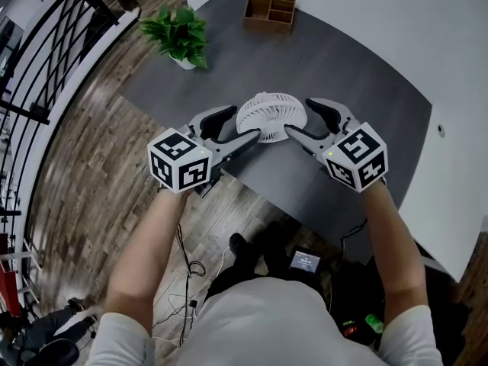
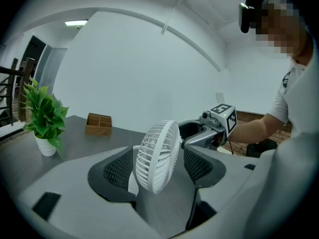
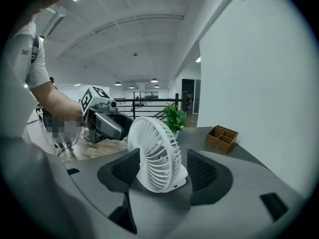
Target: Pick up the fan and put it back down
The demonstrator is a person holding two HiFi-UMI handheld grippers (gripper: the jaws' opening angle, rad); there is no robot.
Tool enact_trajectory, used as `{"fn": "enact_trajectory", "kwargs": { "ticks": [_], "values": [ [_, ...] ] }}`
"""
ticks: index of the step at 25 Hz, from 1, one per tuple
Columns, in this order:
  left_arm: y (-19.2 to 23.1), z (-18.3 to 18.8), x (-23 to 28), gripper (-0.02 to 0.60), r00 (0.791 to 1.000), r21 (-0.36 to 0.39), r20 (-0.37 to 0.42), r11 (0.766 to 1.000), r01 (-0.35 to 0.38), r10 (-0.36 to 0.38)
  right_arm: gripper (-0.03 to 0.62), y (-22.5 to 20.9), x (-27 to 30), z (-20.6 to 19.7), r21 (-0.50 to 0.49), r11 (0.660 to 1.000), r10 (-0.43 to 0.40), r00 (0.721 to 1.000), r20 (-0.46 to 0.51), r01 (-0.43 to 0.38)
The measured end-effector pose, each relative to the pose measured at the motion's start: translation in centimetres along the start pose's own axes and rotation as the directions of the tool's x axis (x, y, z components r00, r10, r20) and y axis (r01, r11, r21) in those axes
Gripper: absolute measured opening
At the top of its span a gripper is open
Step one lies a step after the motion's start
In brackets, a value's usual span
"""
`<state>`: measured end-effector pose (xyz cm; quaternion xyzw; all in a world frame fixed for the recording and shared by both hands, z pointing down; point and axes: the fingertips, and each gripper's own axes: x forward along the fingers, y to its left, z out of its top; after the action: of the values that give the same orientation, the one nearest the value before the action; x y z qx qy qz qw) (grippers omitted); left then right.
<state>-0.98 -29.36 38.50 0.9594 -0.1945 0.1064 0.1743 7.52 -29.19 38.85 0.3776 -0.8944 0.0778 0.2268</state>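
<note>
The small white plastic fan with a round grille point(image 1: 271, 113) stands near the dark grey table's point(image 1: 343, 75) front edge, straddled by the spread, unpinching jaws of the left gripper point(image 1: 242, 124) and right gripper point(image 1: 299, 118), so I'd squeeze both evenly on opposite rims before lifting.

small white fan point(image 1: 272, 115) with round slatted grille; tilted back on its base on the dark table.
</note>
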Motion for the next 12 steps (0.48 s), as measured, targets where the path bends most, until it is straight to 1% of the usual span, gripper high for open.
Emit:
{"fn": "enact_trajectory", "kwargs": {
  "ticks": [7,12],
  "values": [
    [0.3,-0.9,1.2,0.316,1.000,0.001,-0.024,1.000,0.018,-0.018,0.275,0.0,1.5,-1.2,0.035,0.997,0.072,0.997,-0.021,-0.071],
    [0.2,-1.0,2.1,0.316,0.999,-0.001,-0.031,0.999,0.036,-0.036,0.275,-0.1,1.9,-1.4,0.096,0.988,0.120,0.993,0.010,-0.121]
  ]
}}
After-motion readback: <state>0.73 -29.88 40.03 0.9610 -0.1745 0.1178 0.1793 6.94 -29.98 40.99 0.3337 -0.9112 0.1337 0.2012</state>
